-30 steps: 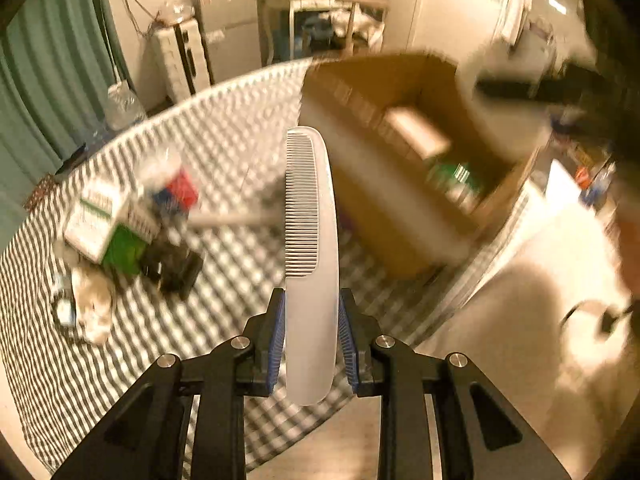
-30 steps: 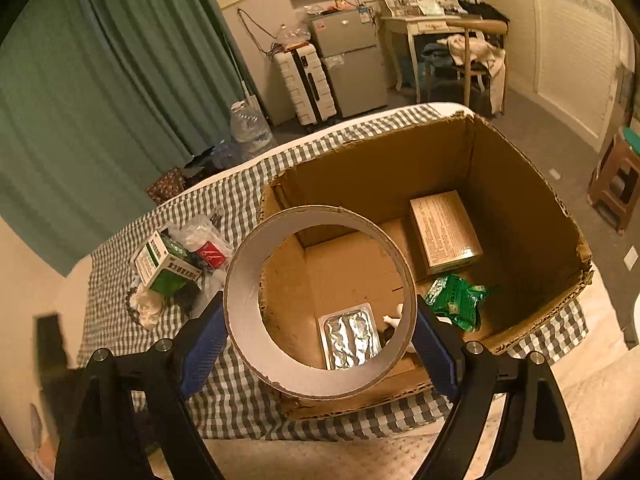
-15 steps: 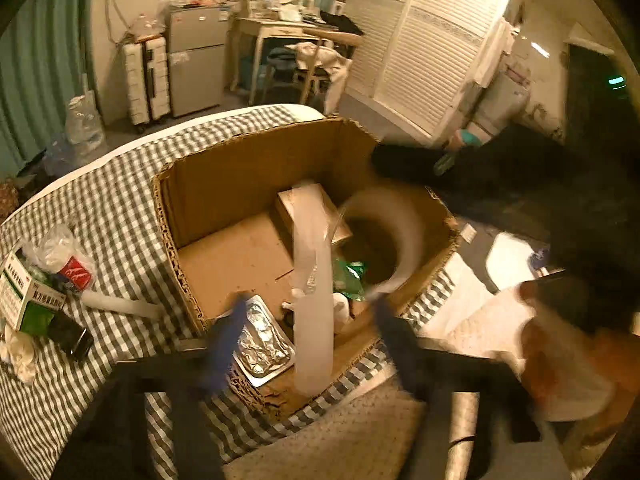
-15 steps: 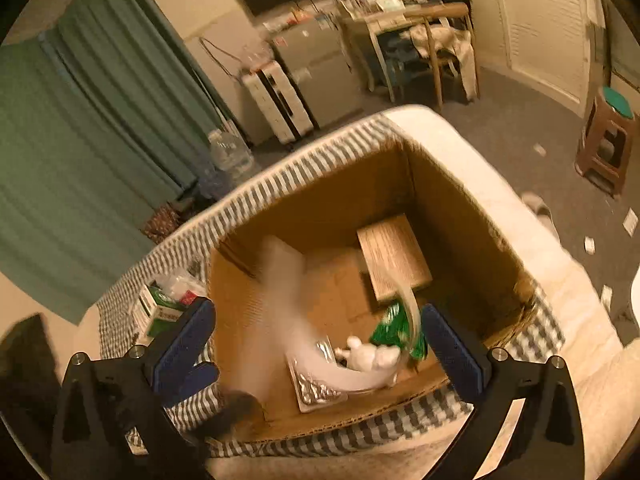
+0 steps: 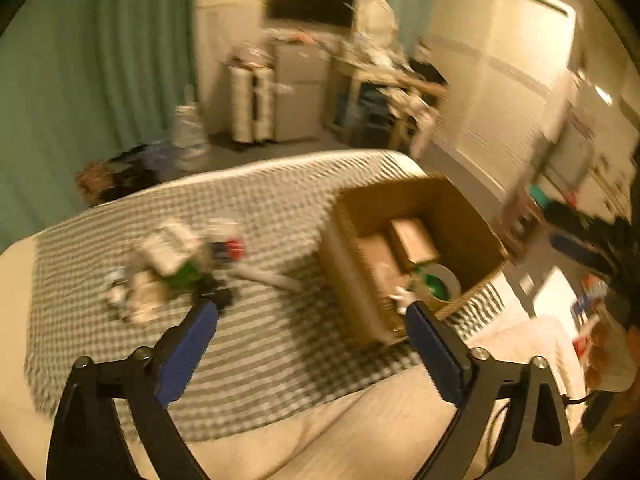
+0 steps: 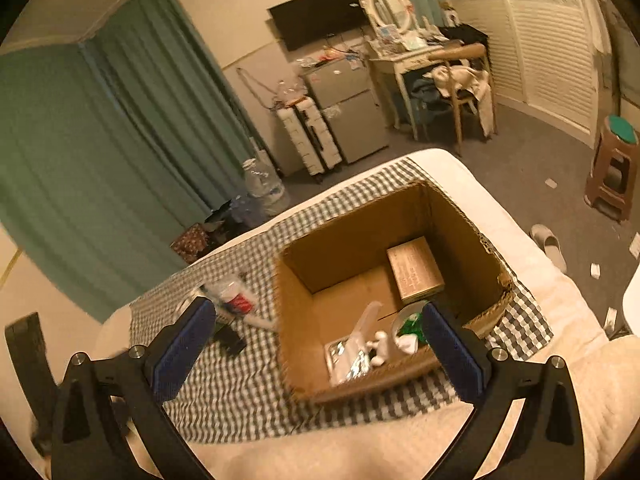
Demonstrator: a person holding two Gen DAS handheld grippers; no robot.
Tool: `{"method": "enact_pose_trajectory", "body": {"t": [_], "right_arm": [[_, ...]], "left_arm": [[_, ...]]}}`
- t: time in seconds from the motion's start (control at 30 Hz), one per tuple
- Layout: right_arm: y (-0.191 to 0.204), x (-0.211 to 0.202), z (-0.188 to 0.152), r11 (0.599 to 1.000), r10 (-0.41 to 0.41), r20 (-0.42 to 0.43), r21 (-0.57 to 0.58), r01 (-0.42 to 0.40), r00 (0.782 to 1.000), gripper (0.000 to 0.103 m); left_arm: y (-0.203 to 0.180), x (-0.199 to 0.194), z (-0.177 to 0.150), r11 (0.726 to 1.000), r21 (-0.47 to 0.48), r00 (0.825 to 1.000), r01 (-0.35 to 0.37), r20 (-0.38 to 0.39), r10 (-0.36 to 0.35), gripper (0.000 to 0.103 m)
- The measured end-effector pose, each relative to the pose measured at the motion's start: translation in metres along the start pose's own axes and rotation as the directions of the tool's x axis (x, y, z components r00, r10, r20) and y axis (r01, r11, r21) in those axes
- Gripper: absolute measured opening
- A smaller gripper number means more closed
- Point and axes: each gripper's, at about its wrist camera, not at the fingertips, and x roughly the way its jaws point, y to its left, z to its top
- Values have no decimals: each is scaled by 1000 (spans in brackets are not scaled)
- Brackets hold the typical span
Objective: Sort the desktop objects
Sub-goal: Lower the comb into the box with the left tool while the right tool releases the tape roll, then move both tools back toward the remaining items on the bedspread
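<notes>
A cardboard box (image 6: 352, 240) stands on the checked cloth (image 6: 240, 392). Inside it lie a white comb (image 6: 362, 326), a tape ring (image 6: 408, 316), a brown packet (image 6: 414, 268), a foil blister pack (image 6: 344, 360) and a green packet. The box also shows in the left wrist view (image 5: 352, 280), with the tape ring (image 5: 438, 280) inside. My left gripper (image 5: 312, 348) is open and empty, above the cloth left of the box. My right gripper (image 6: 316, 348) is open and empty, above the box's near side. A pile of loose items (image 5: 172, 264) lies on the cloth to the left.
A white tube (image 5: 272, 278) lies between the pile and the box. A red-labelled bag (image 6: 236, 296) and a black object (image 6: 230, 340) lie left of the box. The bed edge, a stool (image 6: 612, 168), a desk and a chair are beyond.
My left gripper opened and let go of the comb; my right gripper opened and let go of the tape ring. Both now lie in the box. Both grippers rose and pulled back.
</notes>
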Motion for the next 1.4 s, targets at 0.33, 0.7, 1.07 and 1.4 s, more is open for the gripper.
{"method": "enact_pose_trajectory", "body": {"t": [0.33, 0.7, 1.07, 1.4], "right_arm": [[55, -73, -40, 980, 127, -5, -152, -126, 992, 103], [117, -24, -75, 922, 190, -94, -326, -210, 977, 103], [214, 172, -137, 828, 142, -226, -506, -241, 964, 102], [187, 314, -123, 915, 90, -359, -338, -219, 929, 99]], "left_arm": [[95, -79, -55, 954, -226, 978, -198, 15, 207, 103], [141, -6, -69, 929, -216, 953, -301, -29, 302, 103], [204, 145, -92, 917, -227, 944, -329, -103, 313, 103], [221, 259, -76, 961, -135, 971, -239, -41, 236, 103]]}}
